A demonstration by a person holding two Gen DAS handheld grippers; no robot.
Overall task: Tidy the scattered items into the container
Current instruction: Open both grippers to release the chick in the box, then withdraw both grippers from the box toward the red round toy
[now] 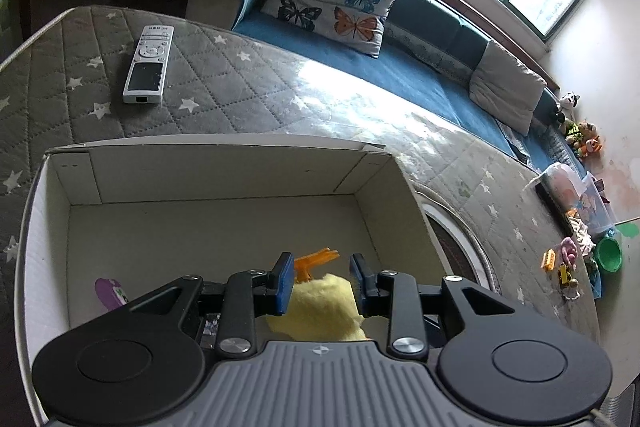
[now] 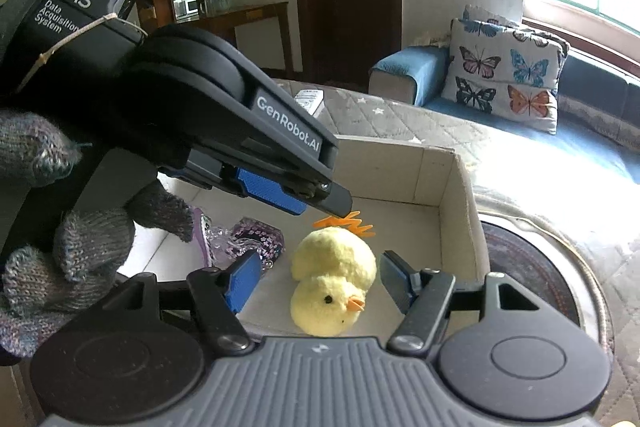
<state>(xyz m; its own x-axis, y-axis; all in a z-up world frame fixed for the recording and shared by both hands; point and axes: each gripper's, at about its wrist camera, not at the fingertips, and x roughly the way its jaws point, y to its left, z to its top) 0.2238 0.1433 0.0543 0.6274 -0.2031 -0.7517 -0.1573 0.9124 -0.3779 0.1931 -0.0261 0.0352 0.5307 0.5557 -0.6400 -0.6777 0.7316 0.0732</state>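
Chick (image 2: 334, 283) in box (image 2: 456, 195), left gripper (image 1: 320, 281) half hiding it, right gripper (image 2: 316, 285) released.

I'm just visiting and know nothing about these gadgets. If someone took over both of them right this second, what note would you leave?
Left tool: open, above the yellow chick toy, which lies in the cardboard box.
Right tool: open, empty, hovering over the chick.
Done: the chick, a purple item and a patterned pouch are in the box.
Left: the remote control on the quilted cover, outside the box.
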